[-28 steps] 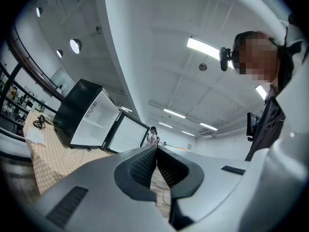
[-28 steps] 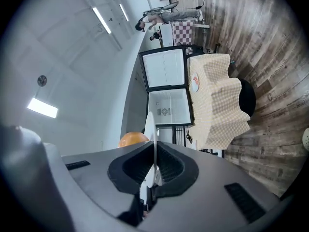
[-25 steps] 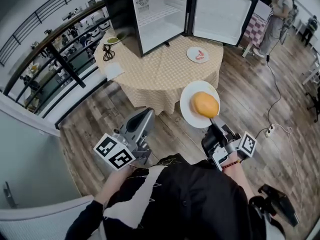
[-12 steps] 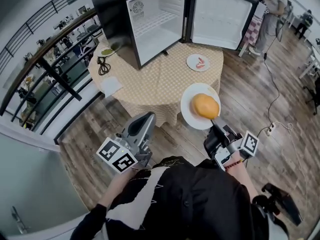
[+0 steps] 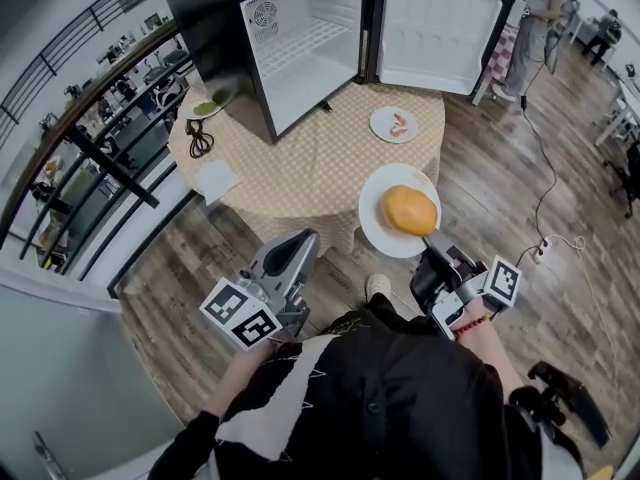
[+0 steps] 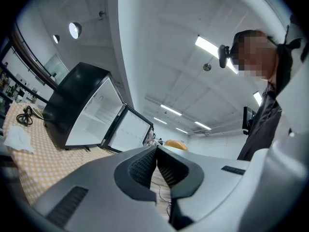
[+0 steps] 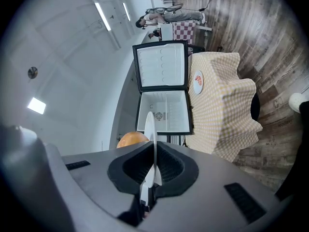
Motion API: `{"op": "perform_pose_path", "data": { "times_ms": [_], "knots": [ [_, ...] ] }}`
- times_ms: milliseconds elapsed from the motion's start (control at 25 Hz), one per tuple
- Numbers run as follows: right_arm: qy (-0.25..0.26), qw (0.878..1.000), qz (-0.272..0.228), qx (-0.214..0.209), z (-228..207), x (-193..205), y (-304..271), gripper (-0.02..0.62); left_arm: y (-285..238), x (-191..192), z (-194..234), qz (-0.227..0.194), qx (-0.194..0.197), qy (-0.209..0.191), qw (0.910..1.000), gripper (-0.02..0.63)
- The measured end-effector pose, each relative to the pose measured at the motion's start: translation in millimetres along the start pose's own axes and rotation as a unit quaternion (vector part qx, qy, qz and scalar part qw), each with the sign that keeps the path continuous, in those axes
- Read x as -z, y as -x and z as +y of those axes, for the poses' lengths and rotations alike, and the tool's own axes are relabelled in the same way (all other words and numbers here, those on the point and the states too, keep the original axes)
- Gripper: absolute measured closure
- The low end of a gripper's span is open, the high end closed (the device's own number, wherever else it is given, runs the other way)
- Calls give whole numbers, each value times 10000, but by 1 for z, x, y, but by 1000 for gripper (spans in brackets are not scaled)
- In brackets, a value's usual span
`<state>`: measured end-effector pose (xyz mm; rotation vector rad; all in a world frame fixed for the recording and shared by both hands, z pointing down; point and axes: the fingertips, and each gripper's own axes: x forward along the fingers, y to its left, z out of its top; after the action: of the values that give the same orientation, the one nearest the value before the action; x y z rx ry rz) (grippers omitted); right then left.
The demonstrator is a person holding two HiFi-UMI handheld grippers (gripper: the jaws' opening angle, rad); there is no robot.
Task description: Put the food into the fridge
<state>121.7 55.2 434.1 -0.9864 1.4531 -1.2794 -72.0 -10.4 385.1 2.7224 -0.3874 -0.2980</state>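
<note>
My right gripper (image 5: 434, 242) is shut on the rim of a white plate (image 5: 378, 226), held over the floor short of the table. A round orange bun (image 5: 410, 210) lies on that plate. The right gripper view shows the plate (image 7: 149, 129) edge-on between the pads, with the bun (image 7: 132, 139) to its left. My left gripper (image 5: 303, 241) is shut and holds nothing, lower left of the plate. A black mini fridge (image 5: 270, 38) stands on the round table (image 5: 300, 158) with its door (image 5: 435, 30) swung wide open and its white inside bare. A second plate of food (image 5: 393, 124) rests on the table.
A small plate with something green (image 5: 207, 108), a black cable (image 5: 199, 140) and a white paper (image 5: 215, 180) lie on the table's left side. A railing (image 5: 100, 158) runs along the left. A person (image 5: 535, 28) stands at the far right, and a cord (image 5: 545, 238) trails on the wooden floor.
The table and fridge have shifted slightly left and up in the head view. Both grippers keep their places before me, the plate still held.
</note>
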Motion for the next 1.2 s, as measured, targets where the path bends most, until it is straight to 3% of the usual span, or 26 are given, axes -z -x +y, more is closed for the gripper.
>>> {"op": "perform_pose_path", "data": {
  "times_ms": [400,840,1200],
  "knots": [
    [-95,9994,333,-64,-12,-27,-55,574,-18,-5,39,-91,-403,50,9991,591],
    [47,9961,819,-323,7,-99,-158,574,-77,-42,101,-351,-835,-74,9959,591],
    [16,9918,1238,-304,2,-162,-260,574,-134,-73,169,-582,-1273,-167,9900,591]
  ]
}}
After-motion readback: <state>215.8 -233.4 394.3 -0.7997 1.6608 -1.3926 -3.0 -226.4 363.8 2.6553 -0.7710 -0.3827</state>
